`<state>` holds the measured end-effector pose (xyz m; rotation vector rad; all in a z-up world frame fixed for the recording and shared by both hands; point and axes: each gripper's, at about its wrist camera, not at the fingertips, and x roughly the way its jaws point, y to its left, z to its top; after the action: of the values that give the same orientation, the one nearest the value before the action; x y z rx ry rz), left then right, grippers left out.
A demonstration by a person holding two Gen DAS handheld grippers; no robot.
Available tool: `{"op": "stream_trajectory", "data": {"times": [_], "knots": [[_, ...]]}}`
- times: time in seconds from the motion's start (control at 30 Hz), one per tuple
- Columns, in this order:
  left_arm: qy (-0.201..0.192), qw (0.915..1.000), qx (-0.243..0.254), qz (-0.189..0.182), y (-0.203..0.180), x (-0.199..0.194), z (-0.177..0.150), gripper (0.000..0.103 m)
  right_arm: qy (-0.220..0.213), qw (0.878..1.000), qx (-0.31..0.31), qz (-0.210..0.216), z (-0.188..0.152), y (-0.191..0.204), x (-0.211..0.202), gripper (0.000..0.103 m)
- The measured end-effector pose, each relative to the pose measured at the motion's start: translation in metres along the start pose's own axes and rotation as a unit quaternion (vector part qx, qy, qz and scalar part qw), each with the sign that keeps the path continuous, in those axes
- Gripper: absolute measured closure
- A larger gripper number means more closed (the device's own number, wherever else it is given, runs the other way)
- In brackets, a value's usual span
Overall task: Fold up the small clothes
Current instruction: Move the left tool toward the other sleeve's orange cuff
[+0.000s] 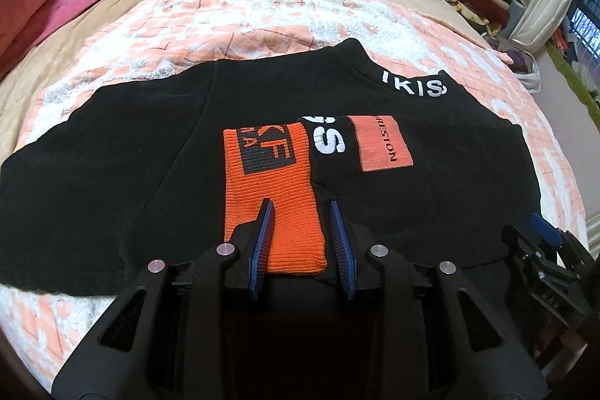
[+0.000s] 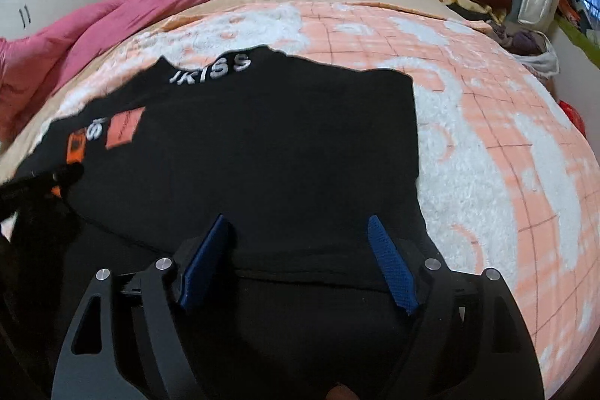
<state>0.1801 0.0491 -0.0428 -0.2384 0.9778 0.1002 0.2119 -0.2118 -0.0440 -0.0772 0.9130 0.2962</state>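
The black sweatshirt (image 1: 112,152) lies flat on the orange-and-white blanket (image 1: 262,14). Only the left wrist view shows its orange ribbed cuff (image 1: 273,205) between the left gripper's (image 1: 300,207) narrowly parted jaws, unpinched. Right of the cuff, the right gripper (image 2: 300,223) gapes wide over the hem, holding nothing.

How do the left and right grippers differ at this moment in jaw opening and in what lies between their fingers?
The left gripper has its jaws narrowly apart; the right gripper stands much wider. The left straddles the ribbed orange cuff of the black sweater; the right has only plain black fabric between its fingers. Both have blue pads, point down at the sweater, and grip nothing.
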Motion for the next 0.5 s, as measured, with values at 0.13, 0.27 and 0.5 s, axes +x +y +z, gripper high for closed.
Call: {"op": "stream_trajectory", "data": {"times": [0.13,0.27,0.5], "knots": [[0.001,1.0,-0.002,-0.003,0.0,0.0,0.0,0.079,-0.004,1.0,0.014,0.004,0.0,-0.002,-0.003,0.027],[0.003,1.0,0.002,-0.004,0.0,0.0,0.001,0.079,-0.01,1.0,0.025,0.01,-0.001,-0.005,-0.008,0.027],[0.005,1.0,0.006,-0.001,0.0,-0.002,0.001,0.077,-0.012,0.999,0.04,0.015,-0.001,-0.006,-0.018,0.023]]}}
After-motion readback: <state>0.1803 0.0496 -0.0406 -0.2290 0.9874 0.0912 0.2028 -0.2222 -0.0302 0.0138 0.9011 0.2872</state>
